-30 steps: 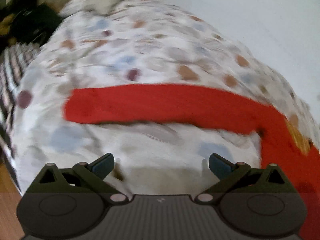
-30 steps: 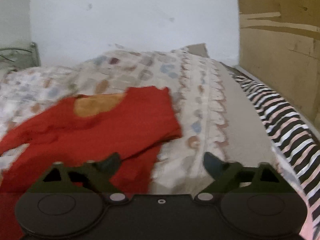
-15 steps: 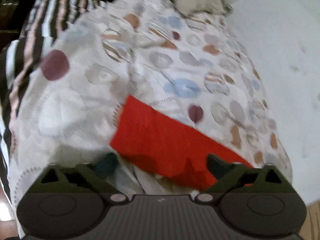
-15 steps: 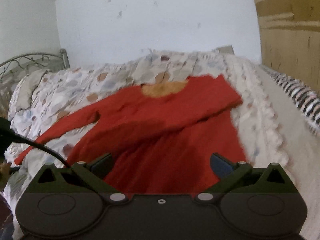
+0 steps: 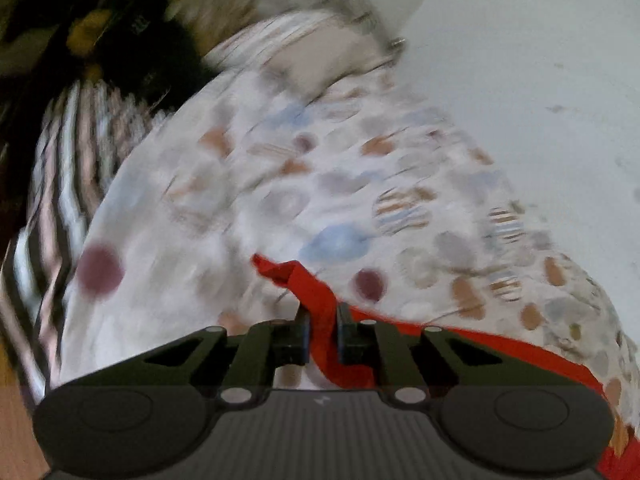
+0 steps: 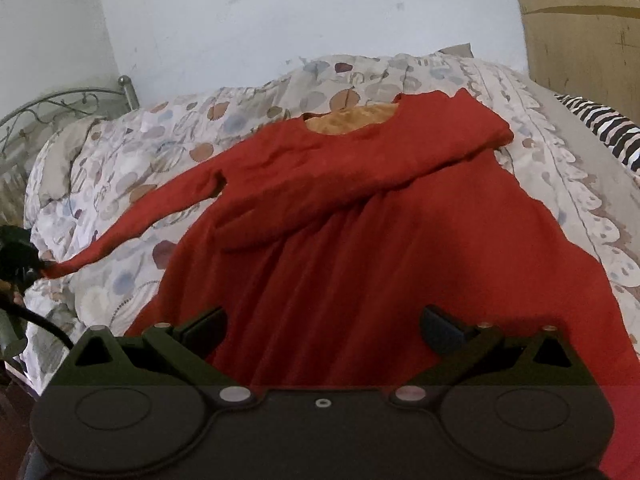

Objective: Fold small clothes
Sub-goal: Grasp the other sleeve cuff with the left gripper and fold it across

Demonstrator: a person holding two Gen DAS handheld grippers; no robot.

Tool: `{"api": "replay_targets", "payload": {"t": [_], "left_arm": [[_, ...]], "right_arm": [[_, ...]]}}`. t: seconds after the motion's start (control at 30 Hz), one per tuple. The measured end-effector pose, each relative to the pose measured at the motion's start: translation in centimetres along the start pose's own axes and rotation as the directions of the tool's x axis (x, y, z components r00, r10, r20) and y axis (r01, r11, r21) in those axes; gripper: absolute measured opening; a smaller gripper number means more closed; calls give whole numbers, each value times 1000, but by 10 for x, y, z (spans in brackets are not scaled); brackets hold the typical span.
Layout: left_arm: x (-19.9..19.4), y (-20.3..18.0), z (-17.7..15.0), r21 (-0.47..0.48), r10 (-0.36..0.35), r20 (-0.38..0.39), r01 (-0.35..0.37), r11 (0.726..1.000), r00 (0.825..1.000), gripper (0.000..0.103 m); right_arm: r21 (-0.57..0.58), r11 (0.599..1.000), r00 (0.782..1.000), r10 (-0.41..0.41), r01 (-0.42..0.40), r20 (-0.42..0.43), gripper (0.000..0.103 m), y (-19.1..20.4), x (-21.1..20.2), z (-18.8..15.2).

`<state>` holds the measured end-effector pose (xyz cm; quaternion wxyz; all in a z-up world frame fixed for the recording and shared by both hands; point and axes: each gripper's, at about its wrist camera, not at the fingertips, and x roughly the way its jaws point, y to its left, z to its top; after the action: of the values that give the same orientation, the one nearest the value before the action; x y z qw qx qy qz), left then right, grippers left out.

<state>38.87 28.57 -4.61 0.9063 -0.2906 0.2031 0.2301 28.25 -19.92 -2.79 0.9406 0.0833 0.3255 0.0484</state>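
A small red dress (image 6: 360,240) with an orange inner neck lies spread on the patterned bedspread (image 6: 120,184). Its right sleeve is folded across the chest; its left sleeve (image 6: 132,224) stretches out to the left. My left gripper (image 5: 322,320) is shut on the cuff of that sleeve (image 5: 316,300), and it shows as a dark shape at the left edge of the right wrist view (image 6: 16,256). My right gripper (image 6: 322,320) is open and empty, just above the dress's skirt.
A white wall (image 6: 300,12) runs behind the bed. A metal bed frame (image 6: 60,100) stands at the left, a wooden panel (image 6: 580,20) at the right. A striped blanket (image 6: 608,128) lies at the bed's right side. Dark clutter (image 5: 100,40) lies beyond the bed.
My left gripper has closed on the end of the left sleeve. My right gripper has drawn back over the skirt, still open.
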Motion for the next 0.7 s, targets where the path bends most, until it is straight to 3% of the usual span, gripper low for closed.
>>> {"api": "replay_targets", "payload": {"t": [0.13,0.2,0.3,0.4,0.47,0.5,0.63,0.7], "left_arm": [[-12,-57,26,181,-157,69,142,973,985,11],[-25,-89,37,258,-268,94,237,937,959,11],[-52,-143,44,371,-438,104,374,850,893,11],[-81,-195,32,469,-567,56,480,742,822,11],[-101,-231,9,546,-639,-8,538,642,769,11],[-109,-243,-3,573,-662,-38,559,599,748,11],[-137,-291,-71,627,-743,-220,675,390,632,11],[-142,-305,-107,616,-748,-311,723,311,587,11]], "right_arm": [[18,1000,1000,2,-2,21,102,-7,-1,2],[17,1000,999,-4,3,40,102,-11,-3,4],[21,1000,997,-20,18,75,102,-18,-8,7],[30,999,993,-45,42,109,102,-28,-15,10],[25,998,990,-64,62,122,102,-38,-21,13],[17,997,989,-78,77,127,102,-42,-23,13],[-3,985,975,-168,170,142,102,-68,-36,12],[12,975,965,-220,221,141,102,-84,-44,10]]}}
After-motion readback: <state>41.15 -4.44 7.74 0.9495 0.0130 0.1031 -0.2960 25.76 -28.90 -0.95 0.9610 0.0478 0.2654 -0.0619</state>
